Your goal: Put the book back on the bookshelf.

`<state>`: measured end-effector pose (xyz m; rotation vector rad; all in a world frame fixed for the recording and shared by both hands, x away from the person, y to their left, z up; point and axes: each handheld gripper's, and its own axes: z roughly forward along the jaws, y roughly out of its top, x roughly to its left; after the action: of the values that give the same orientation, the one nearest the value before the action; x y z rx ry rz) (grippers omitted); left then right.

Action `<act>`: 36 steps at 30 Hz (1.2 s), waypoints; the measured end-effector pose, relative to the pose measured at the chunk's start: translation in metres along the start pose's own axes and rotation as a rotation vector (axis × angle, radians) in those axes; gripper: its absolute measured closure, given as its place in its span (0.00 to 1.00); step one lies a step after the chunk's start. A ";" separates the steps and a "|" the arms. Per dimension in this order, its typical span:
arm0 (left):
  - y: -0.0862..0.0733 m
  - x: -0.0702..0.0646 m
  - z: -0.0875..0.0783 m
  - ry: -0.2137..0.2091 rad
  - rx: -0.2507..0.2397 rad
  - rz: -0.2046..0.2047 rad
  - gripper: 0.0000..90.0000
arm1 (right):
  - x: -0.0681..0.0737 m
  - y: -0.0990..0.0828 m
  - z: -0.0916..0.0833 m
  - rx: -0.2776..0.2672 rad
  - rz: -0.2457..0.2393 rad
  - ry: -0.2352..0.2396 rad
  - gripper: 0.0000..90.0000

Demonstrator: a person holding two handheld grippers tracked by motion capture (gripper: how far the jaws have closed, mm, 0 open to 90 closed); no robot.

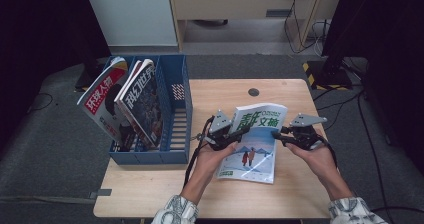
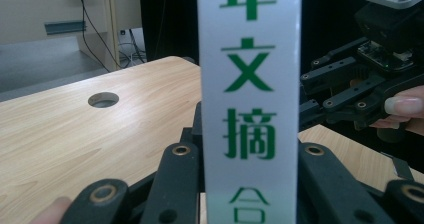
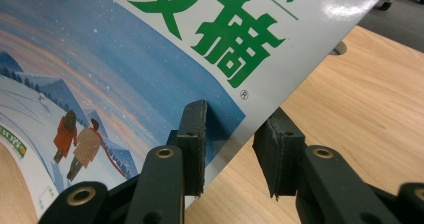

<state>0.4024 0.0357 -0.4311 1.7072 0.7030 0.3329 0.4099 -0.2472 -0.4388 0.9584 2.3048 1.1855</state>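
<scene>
Magazine [image 1: 254, 141] raised off tabletop [image 1: 150, 189] at far end, near edge resting on wood, tilted toward person. Blue file rack [image 1: 175, 114] close on left, holding two upright magazines [image 1: 125, 104]; bare wood right and front, cable hole [image 1: 253, 92] beyond. Left gripper [image 1: 239, 132] grasping magazine's left edge, spine [image 2: 250, 109] clamped between fingers. Right gripper [image 1: 276, 134] at right edge: one finger [image 3: 192, 139] against cover, other finger [image 3: 277, 154] apart from sheet, grip not closed.
</scene>
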 end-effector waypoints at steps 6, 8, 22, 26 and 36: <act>0.007 0.002 0.001 0.010 -0.009 -0.007 0.81 | -0.001 0.010 -0.003 -0.008 -0.016 -0.033 0.74; 0.010 0.002 0.002 0.012 -0.013 -0.002 0.81 | -0.002 0.014 -0.005 -0.015 -0.020 -0.048 0.74; 0.009 0.004 0.003 0.024 -0.084 0.015 0.80 | -0.002 0.028 -0.012 -0.068 -0.061 -0.118 0.75; 0.007 0.001 -0.003 0.024 -0.086 0.022 0.80 | 0.003 0.028 -0.016 -0.078 -0.078 -0.117 0.75; 0.002 -0.007 -0.017 0.030 -0.084 0.036 0.78 | 0.019 0.028 -0.027 -0.103 -0.126 -0.119 0.76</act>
<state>0.3873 0.0444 -0.4237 1.6397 0.6715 0.4090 0.3915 -0.2370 -0.4012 0.8119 2.1547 1.1518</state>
